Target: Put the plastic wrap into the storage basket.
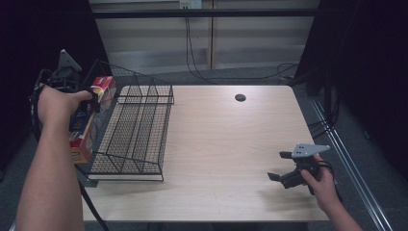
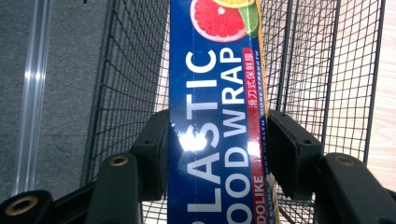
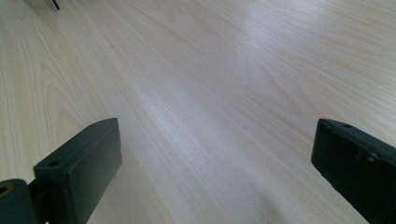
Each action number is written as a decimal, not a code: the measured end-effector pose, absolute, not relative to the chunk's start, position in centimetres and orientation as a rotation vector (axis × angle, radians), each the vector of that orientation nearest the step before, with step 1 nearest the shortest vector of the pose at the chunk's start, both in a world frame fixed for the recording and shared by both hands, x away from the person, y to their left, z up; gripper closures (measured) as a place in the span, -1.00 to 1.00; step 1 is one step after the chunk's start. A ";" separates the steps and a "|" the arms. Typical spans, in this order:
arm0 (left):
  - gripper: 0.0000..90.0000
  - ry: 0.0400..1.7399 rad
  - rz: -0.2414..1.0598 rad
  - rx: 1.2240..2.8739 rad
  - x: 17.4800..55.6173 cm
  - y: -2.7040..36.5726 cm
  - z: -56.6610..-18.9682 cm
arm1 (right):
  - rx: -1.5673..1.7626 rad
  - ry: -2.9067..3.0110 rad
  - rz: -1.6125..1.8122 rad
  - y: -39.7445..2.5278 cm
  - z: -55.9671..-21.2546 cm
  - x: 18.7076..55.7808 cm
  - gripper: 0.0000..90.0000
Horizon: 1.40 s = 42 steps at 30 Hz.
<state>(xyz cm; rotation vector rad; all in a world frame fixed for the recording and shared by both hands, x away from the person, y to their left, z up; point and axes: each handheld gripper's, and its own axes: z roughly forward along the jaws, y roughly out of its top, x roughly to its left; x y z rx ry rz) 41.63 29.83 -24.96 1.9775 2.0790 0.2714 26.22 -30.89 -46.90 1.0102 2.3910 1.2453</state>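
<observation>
Pale wooden table (image 1: 226,144) spans the frame's centre, with a black wire basket (image 1: 137,132) at centre left. Over the basket's left rim, the left gripper (image 2: 217,144) pinches a plastic wrap box (image 2: 215,116); it should lower level, clearing the wires. Lower right, the right gripper (image 1: 280,167) rests spread.

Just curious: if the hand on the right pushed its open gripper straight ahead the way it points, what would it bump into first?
Probably just the bare table: the right gripper points low across it, nothing between its jaws. Depth is hard to judge.
</observation>
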 end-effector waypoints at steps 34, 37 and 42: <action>-0.01 2.080 0.252 2.038 43.0 28.4 -28.0 | 1.016 2.400 1.247 -30.9 -47.0 26.2 -0.96; -0.01 2.084 0.240 2.022 43.0 28.3 -28.1 | 1.014 2.400 1.247 -30.9 -47.0 26.2 -0.96; -0.02 2.087 0.237 2.018 43.1 28.1 -28.4 | 1.014 2.399 1.247 -31.0 -47.0 26.2 -0.96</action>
